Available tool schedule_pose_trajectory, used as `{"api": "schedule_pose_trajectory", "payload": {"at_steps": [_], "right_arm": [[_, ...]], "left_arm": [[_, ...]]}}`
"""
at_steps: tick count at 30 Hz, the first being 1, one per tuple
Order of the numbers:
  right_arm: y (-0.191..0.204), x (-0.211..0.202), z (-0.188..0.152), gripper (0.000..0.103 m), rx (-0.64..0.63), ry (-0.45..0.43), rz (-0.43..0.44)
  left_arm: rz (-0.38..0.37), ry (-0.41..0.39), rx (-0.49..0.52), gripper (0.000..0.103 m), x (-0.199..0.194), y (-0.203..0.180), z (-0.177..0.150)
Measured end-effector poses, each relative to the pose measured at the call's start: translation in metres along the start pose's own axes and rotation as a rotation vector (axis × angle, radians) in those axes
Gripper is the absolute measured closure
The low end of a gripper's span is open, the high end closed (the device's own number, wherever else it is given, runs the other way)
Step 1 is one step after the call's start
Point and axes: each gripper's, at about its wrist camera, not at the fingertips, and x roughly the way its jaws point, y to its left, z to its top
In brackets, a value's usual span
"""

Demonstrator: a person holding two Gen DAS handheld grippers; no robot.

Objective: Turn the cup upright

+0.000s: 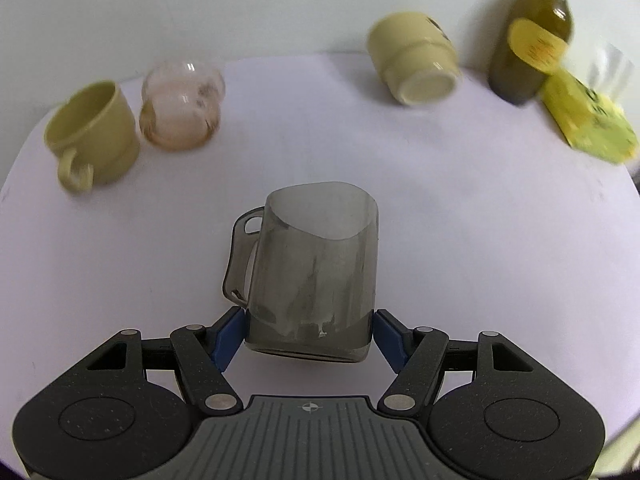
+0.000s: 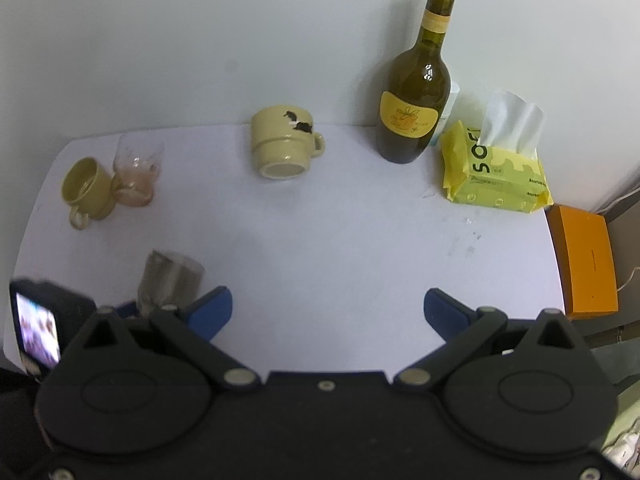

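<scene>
Left gripper (image 1: 309, 334) clamps the grey cup (image 1: 316, 268), seemingly lifted off table (image 1: 440, 220).

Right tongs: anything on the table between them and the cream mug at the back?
Nothing. In the right wrist view only bare white table lies between the open right tongs and the cream mug.

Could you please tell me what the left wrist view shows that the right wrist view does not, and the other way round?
Only the left wrist view shows the left gripper clamping the grey mug near its base, handle to the left. Only the right wrist view shows the open right gripper, the orange box and the whole bottle. Both share the mug, green cup, glass, cream mug, tissue pack and table.
</scene>
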Motion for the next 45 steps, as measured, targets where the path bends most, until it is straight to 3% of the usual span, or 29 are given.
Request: {"api": "schedule_pose_trajectory", "payload": {"at_steps": [3,6,12,20,23,27,32,45], "right_arm": [[0.010,-0.005,-0.007,0.000,-0.011,0.003,-0.001],[0.021,-0.011,-0.015,0.000,-0.032,0.010,-0.008],[0.034,-0.023,-0.028,0.000,-0.052,0.013,-0.025],[0.050,-0.030,-0.032,0.000,-0.059,-0.012,-0.034],[0.055,-0.026,-0.030,0.000,-0.047,-0.046,-0.022],[0.059,-0.012,-0.030,0.000,-0.028,-0.076,0.020],[0.073,0.020,-0.042,0.000,-0.048,-0.165,0.125],[0.142,0.092,-0.067,0.007,-0.146,-0.060,0.158]], "left_arm": [[-0.001,0.018,-0.025,0.039,0.000,0.000,-0.008],[-0.021,0.032,-0.123,0.039,-0.003,0.005,-0.017],[-0.036,0.023,-0.196,0.038,0.005,0.008,-0.002],[-0.044,-0.017,-0.113,0.024,0.001,0.007,0.006],[-0.071,-0.027,-0.092,0.023,-0.008,0.016,0.003],[-0.085,-0.070,-0.087,0.020,-0.040,0.052,-0.012],[-0.013,-0.172,-0.148,0.018,-0.096,0.116,-0.041],[0.118,-0.265,-0.393,0.015,-0.165,0.215,-0.081]]}}
